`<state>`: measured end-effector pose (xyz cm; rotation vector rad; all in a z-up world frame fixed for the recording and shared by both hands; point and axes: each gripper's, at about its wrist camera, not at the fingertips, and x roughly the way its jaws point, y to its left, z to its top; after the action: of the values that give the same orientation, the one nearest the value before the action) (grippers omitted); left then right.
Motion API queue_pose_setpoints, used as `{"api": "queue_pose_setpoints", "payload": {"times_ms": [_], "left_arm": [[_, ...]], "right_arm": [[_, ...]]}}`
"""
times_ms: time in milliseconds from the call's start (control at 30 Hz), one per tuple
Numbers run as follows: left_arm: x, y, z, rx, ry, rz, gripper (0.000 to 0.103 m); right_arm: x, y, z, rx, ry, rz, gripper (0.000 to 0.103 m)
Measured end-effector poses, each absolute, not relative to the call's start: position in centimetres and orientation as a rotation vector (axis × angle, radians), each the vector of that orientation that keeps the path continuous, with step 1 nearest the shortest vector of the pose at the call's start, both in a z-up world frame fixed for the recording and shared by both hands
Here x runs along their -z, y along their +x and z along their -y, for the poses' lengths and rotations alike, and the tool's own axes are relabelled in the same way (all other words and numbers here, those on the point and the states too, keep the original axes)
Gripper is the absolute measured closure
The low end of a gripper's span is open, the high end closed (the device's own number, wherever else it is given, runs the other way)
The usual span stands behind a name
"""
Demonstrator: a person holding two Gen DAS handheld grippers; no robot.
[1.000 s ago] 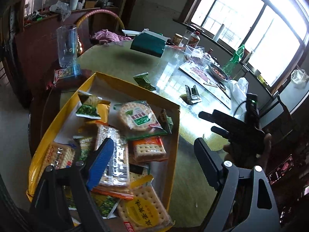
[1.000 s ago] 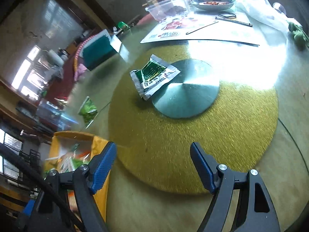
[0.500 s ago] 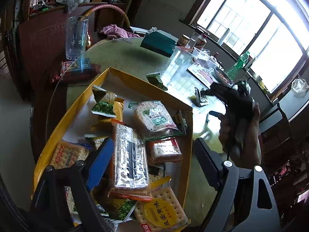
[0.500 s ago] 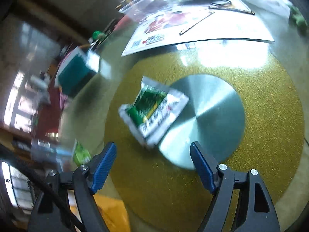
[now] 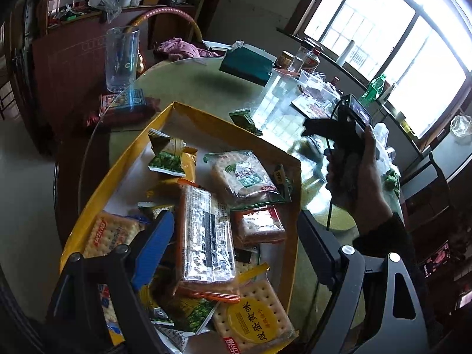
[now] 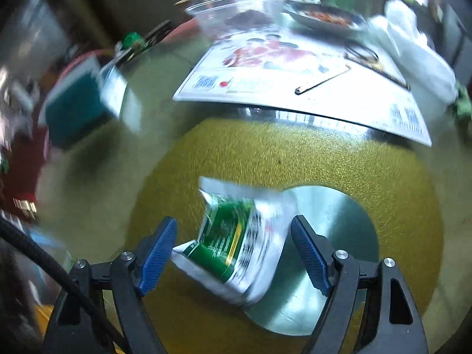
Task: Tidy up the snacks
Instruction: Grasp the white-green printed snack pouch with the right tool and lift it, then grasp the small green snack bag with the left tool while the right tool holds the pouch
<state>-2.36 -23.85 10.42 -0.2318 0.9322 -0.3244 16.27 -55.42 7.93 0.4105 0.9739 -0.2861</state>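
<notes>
Motion blur smears the green snack packet (image 6: 236,244), perhaps making its print unreadable.

The left hand-held gripper (image 5: 236,244) hangs open over a yellow box (image 5: 124,159) of cracker packets (image 5: 206,236) on the counter (image 5: 191,85).

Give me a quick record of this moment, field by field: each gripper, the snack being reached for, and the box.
right gripper: open, jaws on either side of the green and white packet
packet position: lying half on the metal disc, on the gold mat
left gripper: open, empty, above the yellow box
box contents: many cracker packs and snack packets, loosely piled
</notes>
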Motion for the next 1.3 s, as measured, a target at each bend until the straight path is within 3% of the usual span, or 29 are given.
{"api": "queue_pose_setpoints", "payload": {"times_ms": [133,467,867,1033,1300], "left_arm": [[-10.7,-2.4,24.8,0.343,-0.223,-0.93,0.018],[-11.1,1.1,28.5,0.362,-0.204,-0.987,0.018],[-8.0,12.7,34.4,0.259,-0.159,-1.162,0.018],[-6.8,16.2,35.1,0.145,-0.138,-1.189,0.02],[-4.4,19.5,37.0,0.066,-0.093,-1.255,0.032]], "right_arm": [[-7.6,13.2,55.9,0.221,0.359,-0.973,0.039],[-6.6,3.2,57.9,-0.019,0.387,-0.985,0.041],[-5.5,-7.2,57.2,-0.205,0.384,-0.968,0.042],[-5.3,-8.1,57.3,-0.203,0.403,-0.927,0.042],[-5.2,-8.8,57.4,-0.145,0.392,-0.898,0.043]]}}
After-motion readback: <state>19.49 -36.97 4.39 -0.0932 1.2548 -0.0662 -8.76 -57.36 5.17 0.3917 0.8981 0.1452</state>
